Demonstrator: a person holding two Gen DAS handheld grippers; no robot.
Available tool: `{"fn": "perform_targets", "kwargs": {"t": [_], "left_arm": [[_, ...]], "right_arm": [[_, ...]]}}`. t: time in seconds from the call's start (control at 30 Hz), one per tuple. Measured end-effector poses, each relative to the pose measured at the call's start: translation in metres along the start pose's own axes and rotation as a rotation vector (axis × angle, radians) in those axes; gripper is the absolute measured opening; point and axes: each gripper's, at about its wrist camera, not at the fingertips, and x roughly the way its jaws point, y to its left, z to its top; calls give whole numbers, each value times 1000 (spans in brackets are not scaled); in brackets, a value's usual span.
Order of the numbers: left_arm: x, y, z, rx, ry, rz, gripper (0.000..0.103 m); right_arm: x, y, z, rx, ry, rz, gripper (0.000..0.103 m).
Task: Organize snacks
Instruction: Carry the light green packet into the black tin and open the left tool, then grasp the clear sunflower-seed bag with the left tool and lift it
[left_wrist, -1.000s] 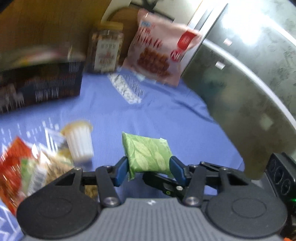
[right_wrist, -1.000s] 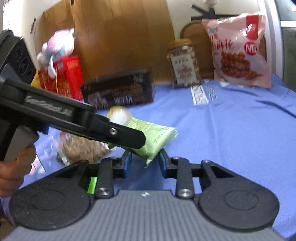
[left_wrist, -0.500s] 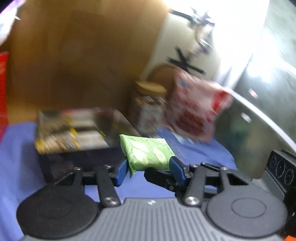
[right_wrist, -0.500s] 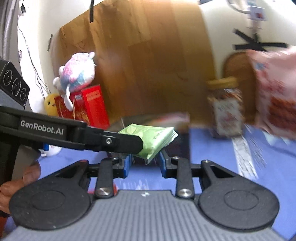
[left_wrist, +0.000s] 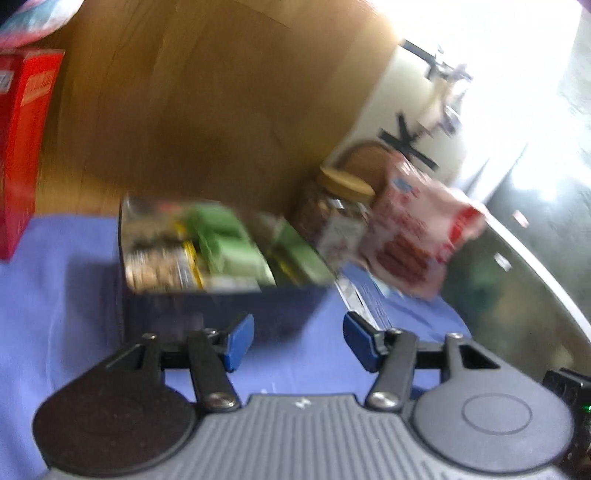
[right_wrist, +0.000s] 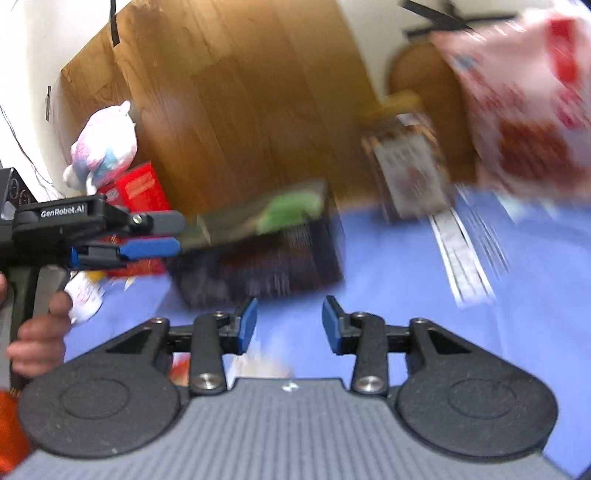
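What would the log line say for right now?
left gripper: open, empty | right gripper: open, empty | both have just been opening | green packet: in dark box | cloth: blue

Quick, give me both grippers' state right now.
Left gripper: open, nothing between its fingers, jaws just opened further.
Right gripper: open, empty, jaws just opened further.

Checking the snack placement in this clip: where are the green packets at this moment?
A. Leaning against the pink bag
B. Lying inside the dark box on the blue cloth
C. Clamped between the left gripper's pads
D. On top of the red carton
B: green packets lie inside the dark box, and both the left gripper and the right gripper have just been opening, with nothing between their pads.
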Motion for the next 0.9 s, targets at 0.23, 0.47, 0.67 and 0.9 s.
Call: {"fn": "perform_targets", "kwargs": {"t": [0.23,0.47,0.67,0.9], "left_arm": [[-32,-27,-54,118,43,28,77],[-41,-24,-84,71,79,76,79],[-47,-31,-92,52,84,90,79],[-61,-32,-95,-7,52,109,79]], "right_arm": [[-53,14,-61,-5,53,97,57],[-53,51,-70,-148,66,115,65],[-40,50,-89,-239,103,42,82],[-40,7,-58,-113,-83,-278,82]]}}
